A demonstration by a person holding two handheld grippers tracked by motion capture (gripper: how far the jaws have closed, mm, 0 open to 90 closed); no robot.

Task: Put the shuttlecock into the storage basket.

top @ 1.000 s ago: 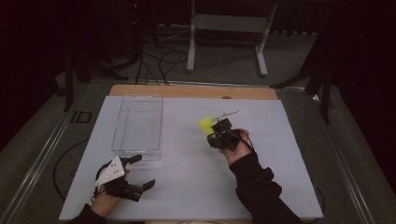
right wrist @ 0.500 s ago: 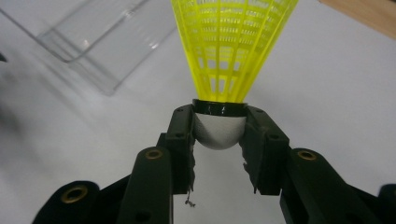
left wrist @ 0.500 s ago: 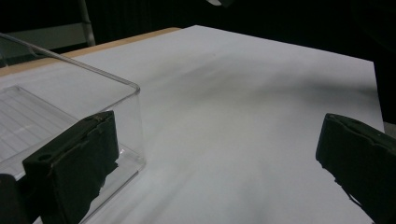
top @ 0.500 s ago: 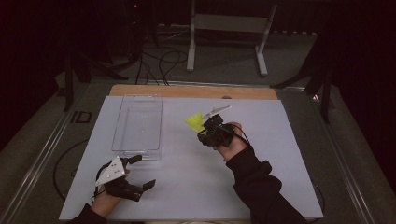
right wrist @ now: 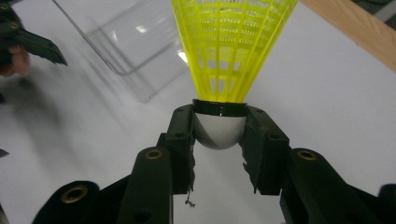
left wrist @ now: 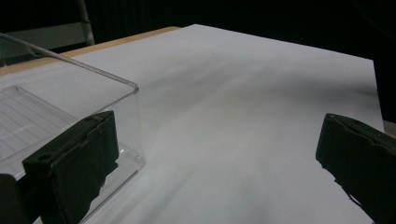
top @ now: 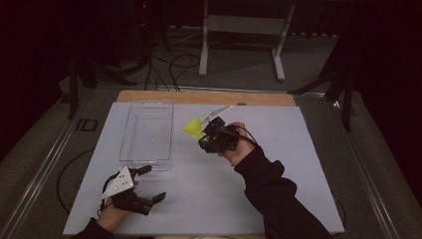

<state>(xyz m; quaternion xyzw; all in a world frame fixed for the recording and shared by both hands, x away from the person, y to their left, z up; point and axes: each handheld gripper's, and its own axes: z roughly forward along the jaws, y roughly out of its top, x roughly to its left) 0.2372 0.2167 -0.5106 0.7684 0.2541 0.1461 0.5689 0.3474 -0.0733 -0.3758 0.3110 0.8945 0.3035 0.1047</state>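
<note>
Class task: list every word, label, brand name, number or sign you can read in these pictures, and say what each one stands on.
None can be read.
Yellow plastic mesh shuttlecock with white rounded cork: no print.
Clear plastic rectangular tray: no label.
White table cover: blank.
Grey three-cornered plate on the left tool: no marking legible.

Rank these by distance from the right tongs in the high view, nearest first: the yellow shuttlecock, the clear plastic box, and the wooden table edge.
1. Yellow shuttlecock: held in the right tongs, skirt pointing left.
2. Clear plastic box: to their left on the white sheet.
3. Wooden table edge: along the far side; too close to the box to rank firmly.
</note>
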